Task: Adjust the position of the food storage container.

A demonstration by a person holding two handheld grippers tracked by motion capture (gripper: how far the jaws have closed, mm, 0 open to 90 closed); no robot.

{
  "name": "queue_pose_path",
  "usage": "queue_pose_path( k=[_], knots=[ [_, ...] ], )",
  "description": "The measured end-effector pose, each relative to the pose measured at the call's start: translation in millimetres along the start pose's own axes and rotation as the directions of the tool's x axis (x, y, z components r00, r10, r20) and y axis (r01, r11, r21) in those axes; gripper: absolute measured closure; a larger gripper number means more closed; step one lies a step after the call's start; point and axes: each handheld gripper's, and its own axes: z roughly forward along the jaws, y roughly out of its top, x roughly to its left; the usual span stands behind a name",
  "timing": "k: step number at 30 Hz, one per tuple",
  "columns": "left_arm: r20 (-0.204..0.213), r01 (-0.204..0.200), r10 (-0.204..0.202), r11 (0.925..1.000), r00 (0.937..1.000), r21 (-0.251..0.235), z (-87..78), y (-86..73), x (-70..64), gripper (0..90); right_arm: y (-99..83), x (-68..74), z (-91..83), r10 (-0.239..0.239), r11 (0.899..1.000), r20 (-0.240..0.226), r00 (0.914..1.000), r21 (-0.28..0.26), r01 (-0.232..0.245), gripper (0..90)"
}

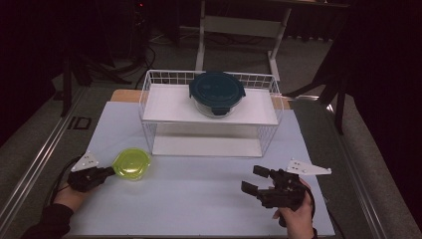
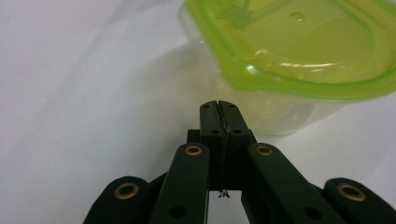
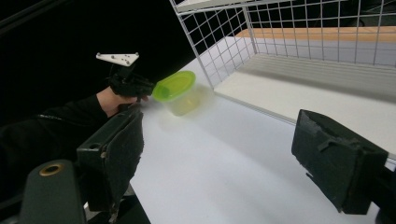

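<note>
Pale worktop (image 1: 199,199) lies bare in front of the wire rack (image 1: 211,117), green-lidded container (image 1: 132,164) off its front-left corner, left tool (image 1: 105,172) clenched on nothing, tips just beside the tub, right tool (image 1: 256,180) released, well apart.

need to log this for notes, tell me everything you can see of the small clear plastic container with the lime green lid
The small clear plastic container with the lime green lid stands upright on the white table, in front of the wire rack's left end. Its translucent lid is on. The left gripper, jaws shut, sits at its left side; contact is unclear.
</note>
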Motion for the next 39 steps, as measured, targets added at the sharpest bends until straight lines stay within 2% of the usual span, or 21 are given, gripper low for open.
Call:
queue_pose_path(
  k=[6, 9, 11, 15, 20, 26, 32, 38, 39],
  knots=[
    [0.034, -0.018, 0.018, 0.9998, 0.9993, 0.005, 3.4, 0.8, -4.4, 89.4, 0.0, -0.4, -1.8, 0.000, 1.000, 0.002, 1.0000, -0.004, 0.000, 16.2],
    [0.069, -0.046, 0.045, 0.9989, 0.9966, 0.012, 4.4, 2.5, -10.7, 89.4, 0.0, -1.0, -2.3, 0.005, 1.000, 0.004, 1.0000, -0.004, -0.005, 16.4],
    [0.096, -0.043, 0.042, 0.9990, 0.9945, 0.008, 5.0, 1.7, -11.5, 89.4, 0.0, -0.8, -2.2, 0.006, 1.000, 0.005, 1.0000, -0.004, -0.006, 17.3],
    [0.051, -0.024, 0.023, 0.9995, 0.9984, 0.021, 8.5, -0.3, -7.3, 89.3, 0.2, 0.0, -2.2, 0.001, 1.000, 0.002, 1.0000, -0.005, -0.001, 17.2],
    [0.040, -0.023, 0.022, 0.9996, 0.9990, 0.016, 13.6, 3.6, -2.5, 89.3, 0.4, -0.3, -2.4, 0.000, 1.000, 0.008, 1.0000, -0.003, 0.000, 17.3],
    [0.065, -0.036, 0.035, 0.9992, 0.9973, 0.020, 19.9, 7.8, -7.7, 89.3, -1.4, -3.6, -3.0, 0.013, 1.000, 0.010, 0.9999, -0.003, -0.013, 17.3],
    [0.100, -0.043, 0.043, 0.9991, 0.9941, 0.004, 22.7, 13.0, -14.6, 89.3, -1.4, -2.4, -3.0, 0.009, 1.000, 0.008, 0.9999, -0.001, -0.009, 17.3],
    [0.114, -0.082, 0.080, 0.9965, 0.9902, 0.014, 32.7, 22.2, -26.0, 89.3, -1.5, -2.0, -3.2, 0.010, 1.000, 0.006, 0.9999, -0.002, -0.010, 17.3],
    [0.125, -0.078, 0.077, 0.9969, 0.9892, 0.009, 34.3, 24.0, -27.8, 89.3, -1.5, -1.7, -3.4, 0.009, 1.000, 0.006, 0.9999, -0.002, -0.009, 17.3]
  ],
)
